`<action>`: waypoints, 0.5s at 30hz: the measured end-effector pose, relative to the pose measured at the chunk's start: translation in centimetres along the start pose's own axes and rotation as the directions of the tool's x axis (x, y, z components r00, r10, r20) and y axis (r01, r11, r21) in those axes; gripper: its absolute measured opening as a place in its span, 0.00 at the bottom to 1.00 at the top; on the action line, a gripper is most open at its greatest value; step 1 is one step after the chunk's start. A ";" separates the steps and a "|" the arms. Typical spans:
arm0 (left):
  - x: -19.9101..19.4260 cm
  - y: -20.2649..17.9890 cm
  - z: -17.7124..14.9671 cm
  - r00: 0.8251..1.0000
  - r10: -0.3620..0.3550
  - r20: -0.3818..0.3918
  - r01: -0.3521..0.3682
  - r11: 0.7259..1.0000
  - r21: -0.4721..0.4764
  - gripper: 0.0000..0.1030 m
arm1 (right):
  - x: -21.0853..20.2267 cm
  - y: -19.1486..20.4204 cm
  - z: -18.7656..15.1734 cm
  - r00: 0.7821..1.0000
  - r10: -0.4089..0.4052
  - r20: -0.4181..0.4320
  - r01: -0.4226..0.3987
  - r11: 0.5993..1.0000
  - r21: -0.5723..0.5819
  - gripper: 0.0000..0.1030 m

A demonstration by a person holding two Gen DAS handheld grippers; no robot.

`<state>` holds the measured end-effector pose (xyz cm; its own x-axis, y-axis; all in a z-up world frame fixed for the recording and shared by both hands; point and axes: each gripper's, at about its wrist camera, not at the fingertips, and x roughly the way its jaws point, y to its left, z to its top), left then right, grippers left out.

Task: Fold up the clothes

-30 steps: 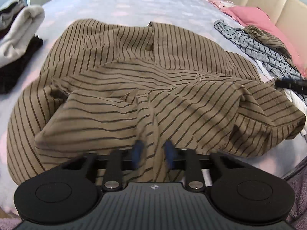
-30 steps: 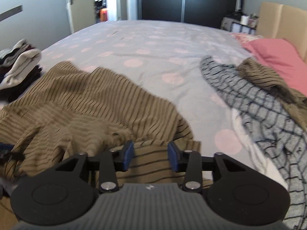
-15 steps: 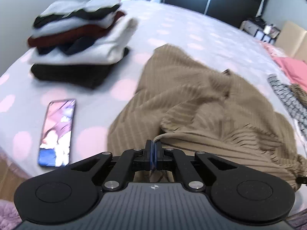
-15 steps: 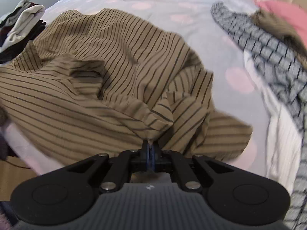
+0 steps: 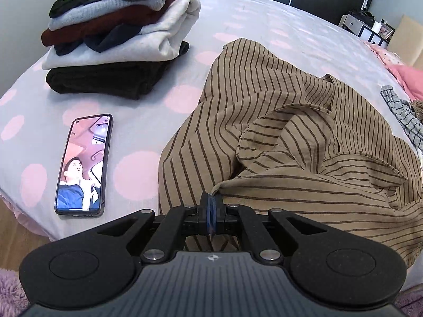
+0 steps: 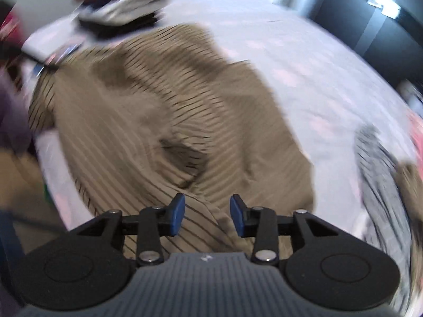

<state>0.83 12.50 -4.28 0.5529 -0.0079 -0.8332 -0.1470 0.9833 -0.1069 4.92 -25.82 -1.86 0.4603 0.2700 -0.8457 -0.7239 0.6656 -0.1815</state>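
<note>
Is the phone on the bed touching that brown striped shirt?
Apart. The left wrist view shows bare bedsheet between the phone and the striped shirt.

Bare sheet (image 5: 264,23) beyond the striped shirt (image 5: 264,121); folded stack (image 5: 119,34) and phone (image 5: 83,163) crowding its left.

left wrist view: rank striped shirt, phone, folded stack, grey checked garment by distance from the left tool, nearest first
1. Striped shirt: pinched in the shut left tool, right at the tips.
2. Phone: on the bed, left of the tool.
3. Folded stack at far left and grey checked garment at the right edge: both clearly farther, too close to call between them.
</note>
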 end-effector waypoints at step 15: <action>-1.2 0.1 0.5 0.998 -0.045 0.049 0.044 0.999 0.019 0.00 | 1.2 -2.0 0.1 0.987 0.119 -0.109 -0.116 0.993 0.032 0.02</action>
<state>0.55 12.70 -2.97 0.5985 -0.0430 -0.7999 -0.1072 0.9853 -0.1332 7.01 -26.74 -2.43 0.3127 0.2698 -0.9107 -0.7556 0.6517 -0.0663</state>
